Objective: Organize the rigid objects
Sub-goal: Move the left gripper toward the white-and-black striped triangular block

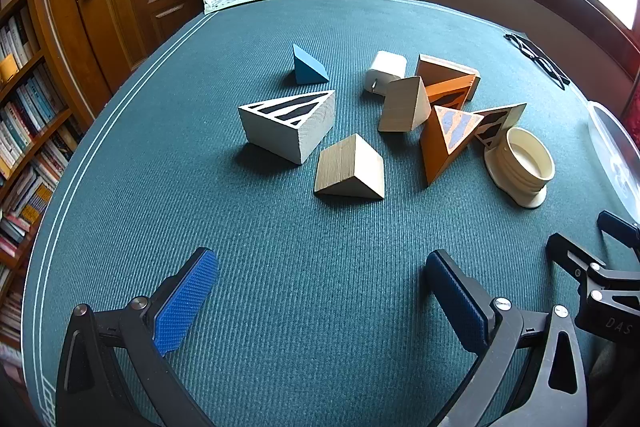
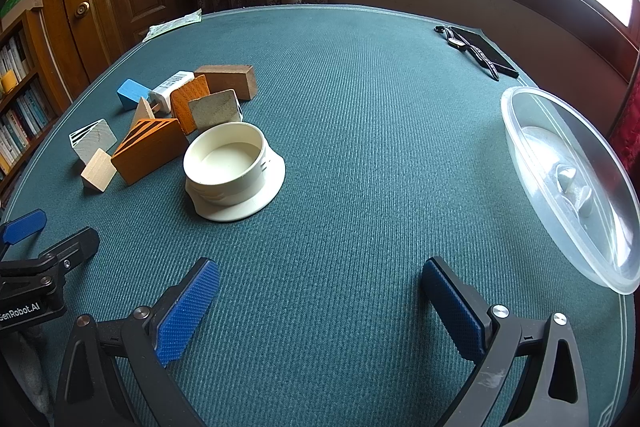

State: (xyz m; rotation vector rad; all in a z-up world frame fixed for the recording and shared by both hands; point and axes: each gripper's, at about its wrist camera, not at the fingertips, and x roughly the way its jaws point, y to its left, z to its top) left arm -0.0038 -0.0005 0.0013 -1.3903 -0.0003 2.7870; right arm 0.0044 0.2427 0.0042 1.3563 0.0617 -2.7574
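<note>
Nearest the lens, blue-padded fingers [image 1: 186, 303] of the left claw [image 1: 320, 291] spread wide over bare green counter [image 1: 280, 307], gripping nothing; same for the right claw [image 2: 320, 301], fingers wide apart and empty, hovering low above the cloth. Right claw's black frame just visible at the right edge of the left view.

Beyond the left claw, a loose scatter of blocks, none sorted yet: plain wooden wedge [image 1: 349, 167] closest, white block with black stripes [image 1: 290, 129] just left of it, small blue wedge [image 1: 309, 65] further back and apart. Tighter huddle to the right: tall plain wood block [image 1: 404, 105], white charger plug [image 1: 385, 71] behind it, orange box-shaped block [image 1: 450, 81], orange wedge with a blue-patterned face [image 1: 446, 139], another black-patterned wedge [image 1: 498, 121] leaning by the cream round dish [image 1: 520, 167]. Several of these touching or propped on one another; exact contacts hard to tell.

Clear plastic bowl [image 2: 568, 183] well apart on the right side of the counter, no blocks inside, only a moulded bump or reflection at its bottom. Watch and dark flat item [image 2: 476, 49] at the far edge, paper packet [image 2: 172, 25] at the back left.

Judged from this: task at its very start. Nothing gathered, nothing gripped, every rigid piece still in the pile. Likely everything left to do: pick each piece, carry it across to the clear bowl, presumably the collecting place, though that not certain from here
</note>
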